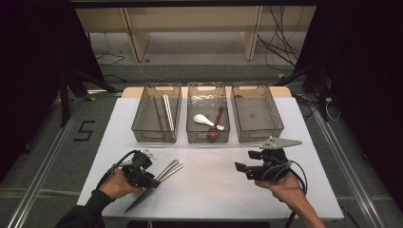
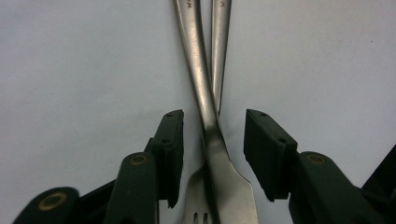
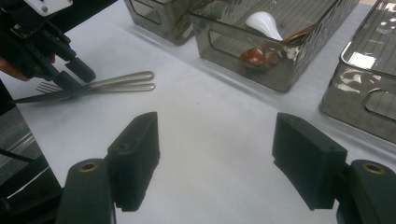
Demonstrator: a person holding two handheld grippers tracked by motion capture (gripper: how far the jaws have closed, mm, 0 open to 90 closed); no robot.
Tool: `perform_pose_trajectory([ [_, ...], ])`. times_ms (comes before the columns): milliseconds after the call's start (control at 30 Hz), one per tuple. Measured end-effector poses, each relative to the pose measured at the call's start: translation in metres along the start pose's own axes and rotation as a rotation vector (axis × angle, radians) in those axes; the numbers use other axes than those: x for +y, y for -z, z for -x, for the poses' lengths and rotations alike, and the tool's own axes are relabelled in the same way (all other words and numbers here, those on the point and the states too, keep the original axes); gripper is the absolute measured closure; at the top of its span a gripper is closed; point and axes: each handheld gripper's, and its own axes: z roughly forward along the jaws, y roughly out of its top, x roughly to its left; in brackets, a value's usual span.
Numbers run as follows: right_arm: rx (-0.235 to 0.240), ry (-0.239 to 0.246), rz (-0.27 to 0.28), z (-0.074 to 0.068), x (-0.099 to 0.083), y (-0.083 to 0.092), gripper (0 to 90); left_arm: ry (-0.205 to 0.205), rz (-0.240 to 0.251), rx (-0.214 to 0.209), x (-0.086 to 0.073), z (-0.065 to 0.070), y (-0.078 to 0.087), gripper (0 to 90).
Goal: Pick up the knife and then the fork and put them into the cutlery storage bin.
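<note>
I have my left tool [image 2: 214, 154] down over 2 forks [image 2: 219, 154] that lie crossed on the white surface [image 1: 214, 190], handles pointing away toward the bins. Its jaws stand on either side of the upper fork's neck, with a gap showing on both sides, so the pads are not pressing on the metal; it is open around the forks. In the high view the forks [image 1: 170, 169] lie near the front left of the surface, beside a knife [image 1: 138, 203] whose blade points toward the front edge.

My right tool [image 3: 215, 161] hangs open over bare surface, well apart from the forks, with nothing between its jaws.

3 clear bins stand in a row at the far side. The left bin [image 1: 157, 114] holds long thin pieces. The middle bin [image 1: 208, 114] holds a white spoon [image 1: 205, 120] and a brown spoon [image 1: 215, 128]. The right bin [image 1: 256, 114] stands beside it.
</note>
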Motion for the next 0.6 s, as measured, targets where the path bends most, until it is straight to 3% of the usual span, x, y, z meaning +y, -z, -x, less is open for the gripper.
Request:
perform_pose_trajectory([
  [200,0.0,0.003,0.002,-0.0004,0.0001,0.0003,32.6,-0.035,-0.022,0.02,0.0002,0.0049,-0.0061,63.3],
  [600,-0.002,0.006,0.0,-0.0008,0.0004,0.0002,32.7,-0.039,-0.015,0.046,0.0002,0.0042,-0.0064,73.0],
])
